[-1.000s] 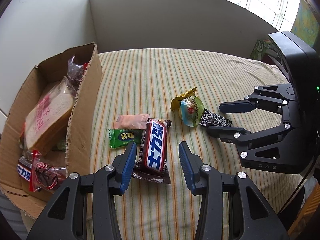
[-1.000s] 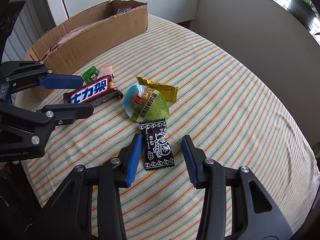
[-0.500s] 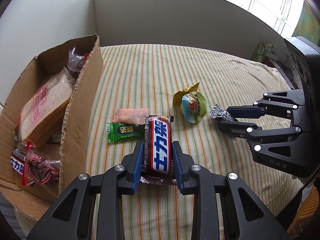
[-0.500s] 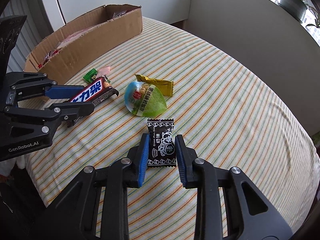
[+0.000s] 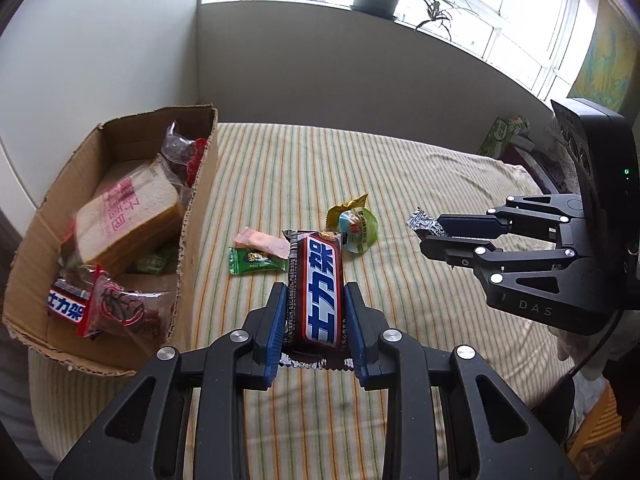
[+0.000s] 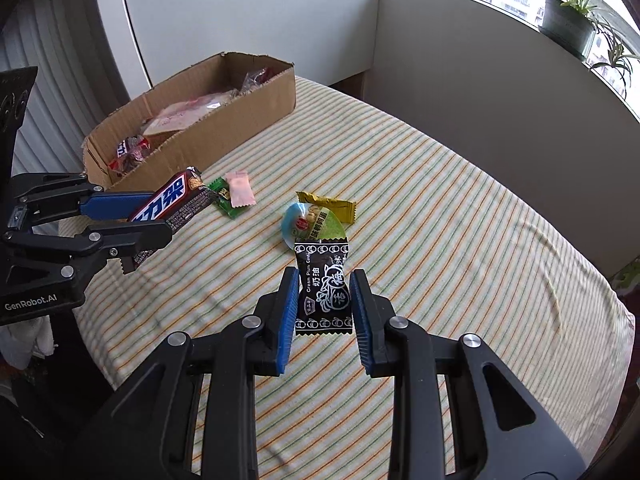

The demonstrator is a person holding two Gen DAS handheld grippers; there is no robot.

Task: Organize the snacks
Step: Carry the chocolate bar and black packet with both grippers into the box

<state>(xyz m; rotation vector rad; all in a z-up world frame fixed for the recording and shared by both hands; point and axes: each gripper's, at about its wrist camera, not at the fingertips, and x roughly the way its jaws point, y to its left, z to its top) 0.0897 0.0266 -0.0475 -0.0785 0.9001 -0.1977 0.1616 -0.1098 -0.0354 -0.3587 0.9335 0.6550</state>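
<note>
From the left wrist view, the left tool [image 5: 315, 322] has just clamped down, and its blue pads now press both long sides of the chocolate bar [image 5: 318, 290], which rides clear of the striped tabletop [image 5: 400, 184]. The cardboard box [image 5: 198, 220] sits just to the left, already holding a pack of sliced bread [image 5: 128, 216] and a second bar. Loose on the cloth lie a green sweet [image 5: 256, 260] under a pink sachet [image 5: 262, 242], and farther off a round green-and-blue pack [image 5: 358, 228] against a yellow wrapper [image 5: 346, 206]. Off to the right, the right tool [image 5: 432, 236] carries a small dark packet.

Over to the right wrist view: the right tool [image 6: 325, 304] has also just closed, pinching the black candy [image 6: 323, 290] by its edges, lifted above the tabletop [image 6: 460, 220]. The left tool [image 6: 154, 218] shows at left with the chocolate bar [image 6: 170, 204] sticking out past its fingers, close to the near end of the cardboard box [image 6: 224, 116].

Now the risks. The black candy is a thin, slick wrapper held only by its sides, so it could buckle or slide out if the tool swings fast toward the box. The bar overhangs the left tool a long way; that free end could catch the box wall and twist loose. With both tools heading for the same box, they could also bump each other over the opening.
</note>
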